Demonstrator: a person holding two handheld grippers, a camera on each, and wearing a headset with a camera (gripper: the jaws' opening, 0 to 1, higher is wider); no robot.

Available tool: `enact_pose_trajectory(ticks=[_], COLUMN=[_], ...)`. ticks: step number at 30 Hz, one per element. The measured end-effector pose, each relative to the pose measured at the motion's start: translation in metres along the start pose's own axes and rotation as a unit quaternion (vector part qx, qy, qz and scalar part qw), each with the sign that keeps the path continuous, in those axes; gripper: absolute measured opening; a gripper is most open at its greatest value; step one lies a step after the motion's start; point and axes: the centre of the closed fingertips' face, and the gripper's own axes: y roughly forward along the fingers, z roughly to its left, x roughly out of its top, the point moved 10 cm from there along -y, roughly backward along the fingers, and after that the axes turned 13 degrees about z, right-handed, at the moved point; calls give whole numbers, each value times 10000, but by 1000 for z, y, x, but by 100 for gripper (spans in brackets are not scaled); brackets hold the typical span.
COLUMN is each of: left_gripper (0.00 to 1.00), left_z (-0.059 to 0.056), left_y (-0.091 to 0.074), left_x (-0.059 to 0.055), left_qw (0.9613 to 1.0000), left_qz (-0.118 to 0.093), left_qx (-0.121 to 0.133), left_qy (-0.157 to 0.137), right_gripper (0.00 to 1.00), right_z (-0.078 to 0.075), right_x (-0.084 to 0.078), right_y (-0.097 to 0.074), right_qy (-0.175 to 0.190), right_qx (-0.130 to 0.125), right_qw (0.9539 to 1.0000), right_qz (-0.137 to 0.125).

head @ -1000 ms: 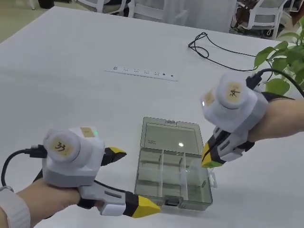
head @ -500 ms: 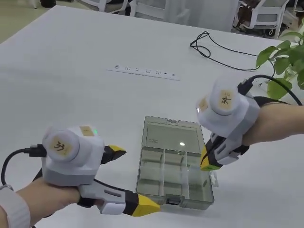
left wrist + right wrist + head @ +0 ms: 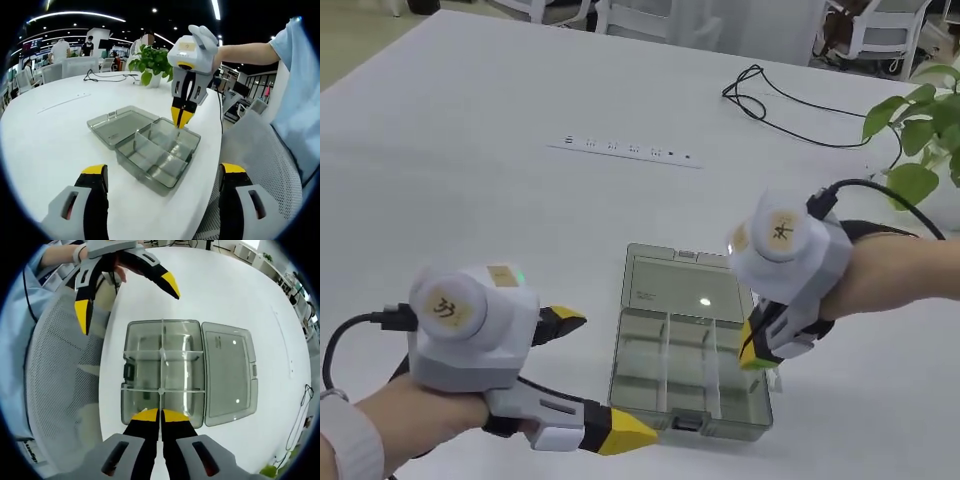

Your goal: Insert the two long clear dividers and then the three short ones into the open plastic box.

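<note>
Pinching a clear divider (image 3: 161, 365) inside the open plastic box (image 3: 638, 365) on the white table (image 3: 470, 200).
Keeping the right gripper (image 3: 752, 358) closed to a sliver above the box's right wall, seemingly on the divider's end; holding the left gripper (image 3: 600, 378) spread wide and empty beside the front left corner.

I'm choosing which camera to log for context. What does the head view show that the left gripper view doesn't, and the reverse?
Head view: a white wristband and the lead plugged into the left gripper. Left gripper view: ceiling lights, background people, a mesh chair. Both: the open box, plant, power strip, and the right gripper, shut on a short divider, over the box.
</note>
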Motion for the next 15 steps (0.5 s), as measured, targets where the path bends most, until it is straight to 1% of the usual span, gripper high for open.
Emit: enact_pose_trajectory(ticks=[7,15], left_gripper=[93,92], left_z=[0,1], left_y=[0,1], left_x=[1,1], left_qw=[10000,10000], left_qz=[8,-5], left_qx=[-8,-27], left_qy=[11,21], right_gripper=[2,2], right_z=[1,1], right_x=[1,1], right_y=[10,10], right_qy=[-3,22], right_qx=[-48,-88], right_qw=[10000,9999], right_qz=[55,60])
